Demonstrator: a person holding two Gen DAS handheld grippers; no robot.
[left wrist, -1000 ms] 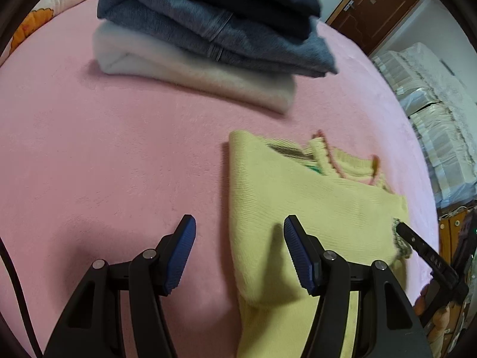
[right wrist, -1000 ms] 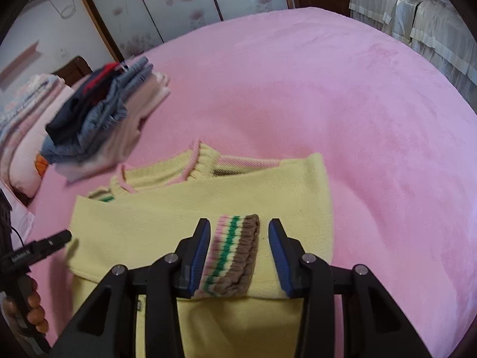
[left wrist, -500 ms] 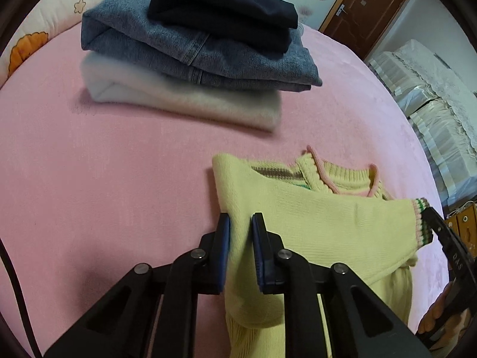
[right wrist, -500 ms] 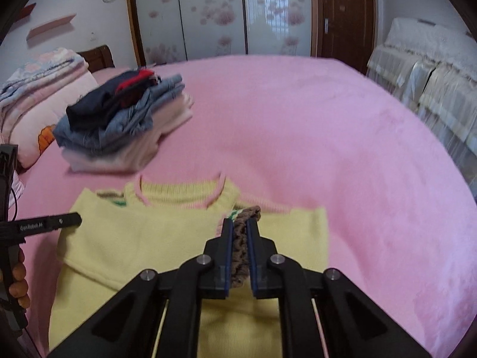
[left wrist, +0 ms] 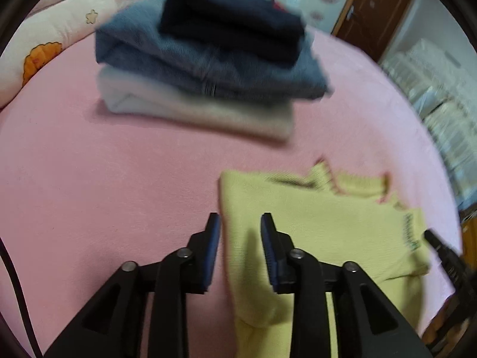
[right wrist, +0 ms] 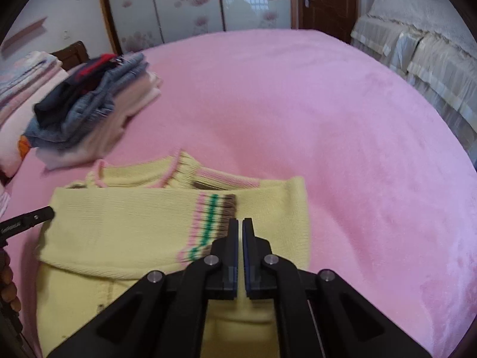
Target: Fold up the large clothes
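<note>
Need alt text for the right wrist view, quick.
The right gripper, shut and empty, sits over a yellow sweater by its striped cuff on a pink bed. A clothes pile lies behind, left.

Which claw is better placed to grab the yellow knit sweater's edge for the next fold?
Left. The left claw is open astride the yellow knit sweater's edge; the right claw is shut, empty, by the striped cuff.

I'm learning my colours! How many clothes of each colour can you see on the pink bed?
Yellow: 1, the yellow sweater lying flat.
Dark navy: 1, the dark navy garment topping the pile.
Blue: 1, the blue denim garment under it.
Cream: 1, the cream garment at the bottom.
Total: 4, though the blurred pile may hide more.
</note>
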